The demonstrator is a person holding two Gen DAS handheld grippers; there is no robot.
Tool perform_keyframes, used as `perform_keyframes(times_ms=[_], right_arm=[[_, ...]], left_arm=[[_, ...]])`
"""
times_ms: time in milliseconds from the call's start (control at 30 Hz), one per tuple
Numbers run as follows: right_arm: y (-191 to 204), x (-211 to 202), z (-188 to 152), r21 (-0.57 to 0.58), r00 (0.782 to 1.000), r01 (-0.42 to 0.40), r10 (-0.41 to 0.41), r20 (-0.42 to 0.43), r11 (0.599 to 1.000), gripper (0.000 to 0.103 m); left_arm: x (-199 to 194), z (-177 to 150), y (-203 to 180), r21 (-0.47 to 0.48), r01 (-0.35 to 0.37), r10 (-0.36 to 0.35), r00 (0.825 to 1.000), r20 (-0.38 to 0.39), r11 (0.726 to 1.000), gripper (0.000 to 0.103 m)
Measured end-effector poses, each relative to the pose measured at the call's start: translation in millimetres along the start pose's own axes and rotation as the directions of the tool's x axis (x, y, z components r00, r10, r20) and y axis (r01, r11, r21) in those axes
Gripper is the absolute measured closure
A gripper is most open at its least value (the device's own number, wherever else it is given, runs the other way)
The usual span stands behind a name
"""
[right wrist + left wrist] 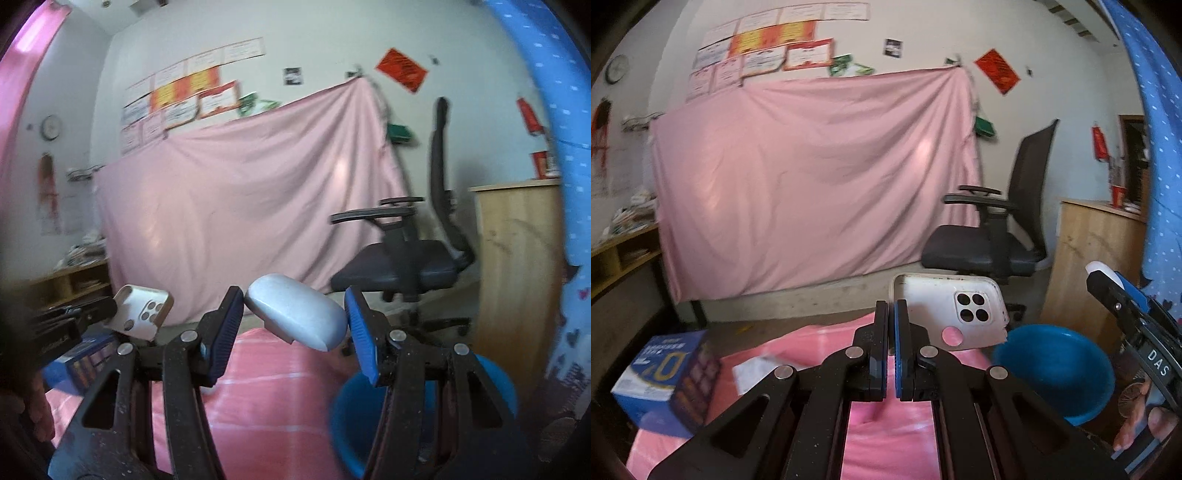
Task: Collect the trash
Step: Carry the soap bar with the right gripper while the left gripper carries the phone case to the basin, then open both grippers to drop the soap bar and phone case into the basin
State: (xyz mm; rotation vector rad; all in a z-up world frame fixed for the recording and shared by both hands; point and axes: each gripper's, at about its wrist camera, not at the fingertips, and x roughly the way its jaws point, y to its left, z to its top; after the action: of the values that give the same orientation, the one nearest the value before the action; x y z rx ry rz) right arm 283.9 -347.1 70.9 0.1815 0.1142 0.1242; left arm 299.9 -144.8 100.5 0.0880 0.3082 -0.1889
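Seen from the left wrist, the left gripper (892,314) holds a white phone case (945,308) aloft, its jaws pressed together on the case's left edge, the camera cut-outs facing the lens. Below lies a surface draped in pink cloth (886,435). A blue carton (665,376) stands at the left of it, with a scrap of white paper (753,373) just beside. A blue bowl (1056,369) sits at the right, lower than the case. At the far right the right gripper (1108,280) shows with a pale rounded object at its tip. Behind hang a pink sheet (812,184) and stands a black office chair (997,229).

Seen from the right wrist, the right gripper (295,314) clamps a grey-white rounded plastic casing (295,314) between its jaws, which stand well apart around it, both pads touching its ends. The casing hangs above the pink cloth (266,387), left of and above the blue bowl (343,406). At the left, the left gripper (110,306) carries the phone case (142,312) above the blue carton (88,362). A wooden cabinet (517,266) stands at the right beside the chair (406,258).
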Motion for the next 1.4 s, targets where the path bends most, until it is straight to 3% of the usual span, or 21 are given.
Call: perform_keyframes(times_ms=[333,567,800,1100,1400], right_arm=[[-64,1,-7,0.076,0.99,0.13,-0.126,-0.058,0.989,0.024],[-102,6,-19,0.152,0.975,0.196,-0.177,-0.133,0.969,0.024],[-132,15,-38,0.201,0.946,0.262,-0.21,-0.248,0.944,0.024],[-149,29,-56,0.22,0.91,0.309,-0.221,-0.351,0.925,0.023],[-158,39,-62,0.232,0.895,0.316,-0.208,-0.394,0.92,0.022]], left_arm=[[51,4,-81,0.05,0.127,-0.125,0.991,-0.042,0.991,0.102],[90,-6,-115,0.05,0.195,-0.187,0.975,-0.122,0.98,0.102],[132,-23,-149,0.024,0.255,-0.242,0.939,-0.244,0.967,0.102],[158,-39,-168,0.009,0.279,-0.257,0.895,-0.366,0.96,0.101],[170,-45,-169,-0.014,0.278,-0.258,0.87,-0.42,0.96,0.098]])
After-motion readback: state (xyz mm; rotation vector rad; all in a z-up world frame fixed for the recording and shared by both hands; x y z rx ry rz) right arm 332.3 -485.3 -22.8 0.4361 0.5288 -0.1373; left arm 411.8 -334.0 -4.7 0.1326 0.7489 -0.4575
